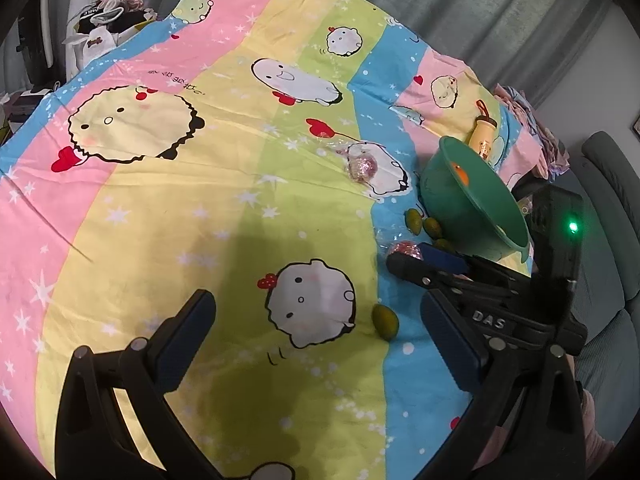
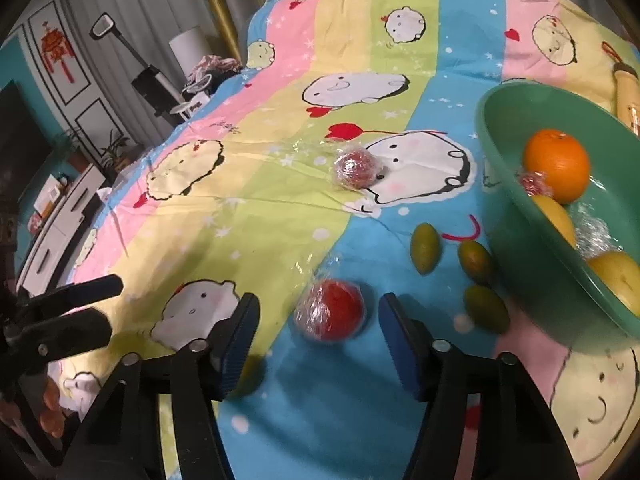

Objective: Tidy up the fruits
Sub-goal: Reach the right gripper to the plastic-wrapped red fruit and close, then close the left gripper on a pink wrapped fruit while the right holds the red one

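A red fruit in clear wrap (image 2: 330,314) lies on the cartoon bedsheet between the fingers of my right gripper (image 2: 320,304). The jaws stand open, and the pads do not touch it. My left gripper (image 1: 316,300) is open low over the sheet, with a small green fruit (image 1: 385,322) near its right finger. A tilted green bowl (image 2: 492,152) holds an orange (image 2: 558,170) and yellow fruits (image 2: 554,216). Three small green fruits (image 2: 425,248) lie beside the bowl. A second wrapped red fruit (image 2: 354,168) sits farther back.
A yellow bottle-shaped object (image 2: 628,92) lies behind the bowl. A pile of clothes (image 1: 108,20) sits at the bed's far left corner. A grey sofa (image 1: 608,200) runs along the right edge, and a white cabinet (image 2: 60,216) stands off to the left.
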Demonstrator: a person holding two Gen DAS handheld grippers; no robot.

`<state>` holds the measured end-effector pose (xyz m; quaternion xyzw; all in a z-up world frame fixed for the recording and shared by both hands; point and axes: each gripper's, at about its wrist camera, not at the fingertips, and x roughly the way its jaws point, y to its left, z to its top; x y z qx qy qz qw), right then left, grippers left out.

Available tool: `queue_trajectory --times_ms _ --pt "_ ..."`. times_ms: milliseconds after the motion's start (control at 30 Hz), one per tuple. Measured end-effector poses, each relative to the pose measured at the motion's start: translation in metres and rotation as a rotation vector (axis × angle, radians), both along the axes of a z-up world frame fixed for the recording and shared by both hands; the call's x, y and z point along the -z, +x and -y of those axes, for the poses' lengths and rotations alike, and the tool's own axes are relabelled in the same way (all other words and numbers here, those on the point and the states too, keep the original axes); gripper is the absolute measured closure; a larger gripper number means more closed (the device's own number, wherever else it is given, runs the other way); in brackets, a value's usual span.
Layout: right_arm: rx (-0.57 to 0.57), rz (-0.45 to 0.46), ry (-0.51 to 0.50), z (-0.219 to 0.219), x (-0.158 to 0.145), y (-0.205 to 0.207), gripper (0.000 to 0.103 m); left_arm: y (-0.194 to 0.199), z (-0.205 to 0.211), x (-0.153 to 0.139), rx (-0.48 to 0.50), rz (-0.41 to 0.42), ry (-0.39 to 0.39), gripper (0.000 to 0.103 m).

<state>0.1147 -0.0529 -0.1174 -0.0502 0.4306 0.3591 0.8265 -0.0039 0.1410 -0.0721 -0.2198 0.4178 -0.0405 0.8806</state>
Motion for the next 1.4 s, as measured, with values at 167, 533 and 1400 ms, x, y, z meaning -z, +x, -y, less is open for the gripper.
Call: queue_trajectory --times_ms 167,533,1400 --pt "-0.007 -0.006 -0.011 -0.001 0.007 0.008 0.060 0.008 0.003 0.003 0.014 -0.006 0.001 0.000" --pt "-0.023 -0.006 0.084 0.029 -0.002 -0.004 0.068 0.038 0.023 -0.003 0.054 0.001 0.070 0.001" --pt "0.004 -0.015 0.267 0.114 -0.004 -0.028 0.068 0.180 0.060 0.030 0.023 -0.033 0.264 0.044"
